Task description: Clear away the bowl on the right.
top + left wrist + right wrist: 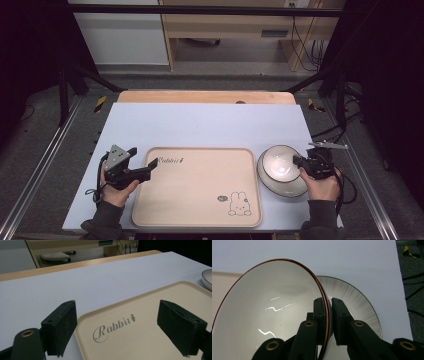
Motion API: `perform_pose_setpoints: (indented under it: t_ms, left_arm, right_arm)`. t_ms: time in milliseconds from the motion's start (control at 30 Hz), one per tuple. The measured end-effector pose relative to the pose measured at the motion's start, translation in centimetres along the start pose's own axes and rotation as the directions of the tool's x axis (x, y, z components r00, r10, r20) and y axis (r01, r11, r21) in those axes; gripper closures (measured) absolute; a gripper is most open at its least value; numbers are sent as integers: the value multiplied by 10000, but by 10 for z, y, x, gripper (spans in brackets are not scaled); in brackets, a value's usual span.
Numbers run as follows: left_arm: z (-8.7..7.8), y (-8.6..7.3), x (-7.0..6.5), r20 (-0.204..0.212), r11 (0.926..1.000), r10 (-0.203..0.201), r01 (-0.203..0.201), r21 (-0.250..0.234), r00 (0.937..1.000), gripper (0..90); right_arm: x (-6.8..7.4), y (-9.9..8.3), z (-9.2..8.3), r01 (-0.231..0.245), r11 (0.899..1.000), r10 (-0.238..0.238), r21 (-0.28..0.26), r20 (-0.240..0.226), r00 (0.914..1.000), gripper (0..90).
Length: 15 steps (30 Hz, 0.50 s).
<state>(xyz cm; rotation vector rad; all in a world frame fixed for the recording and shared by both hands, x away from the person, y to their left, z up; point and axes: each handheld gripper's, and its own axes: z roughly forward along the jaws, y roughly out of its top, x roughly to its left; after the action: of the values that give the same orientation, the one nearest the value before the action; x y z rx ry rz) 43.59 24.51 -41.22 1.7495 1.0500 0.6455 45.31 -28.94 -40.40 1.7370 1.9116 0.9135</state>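
While my right tool (329, 322) pinched the bowl (272, 315) rim above its plate (354, 300), my left tool (125, 327) gaped wide over the tray (197, 205); lifting across probably came next.

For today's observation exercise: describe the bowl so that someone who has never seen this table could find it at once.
Start at the big beige tray with the rabbit drawing, then look just past its right edge. There a white bowl sits tilted on a grey-streaked plate, its rim pinched by the right gripper. Its thin brown rim and glossy, plain inside set it apart from the flatter plate beneath.
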Motion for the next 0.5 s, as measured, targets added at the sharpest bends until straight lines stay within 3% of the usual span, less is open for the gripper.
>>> perform_pose_setpoints:
  t_ms: [500]
  left_arm:
    - [0,0,-1,56,10000,61,-61,17,10000,157]
  right_arm:
    - [19,6,-14,542,9977,-558,-406,-399,9976,821]
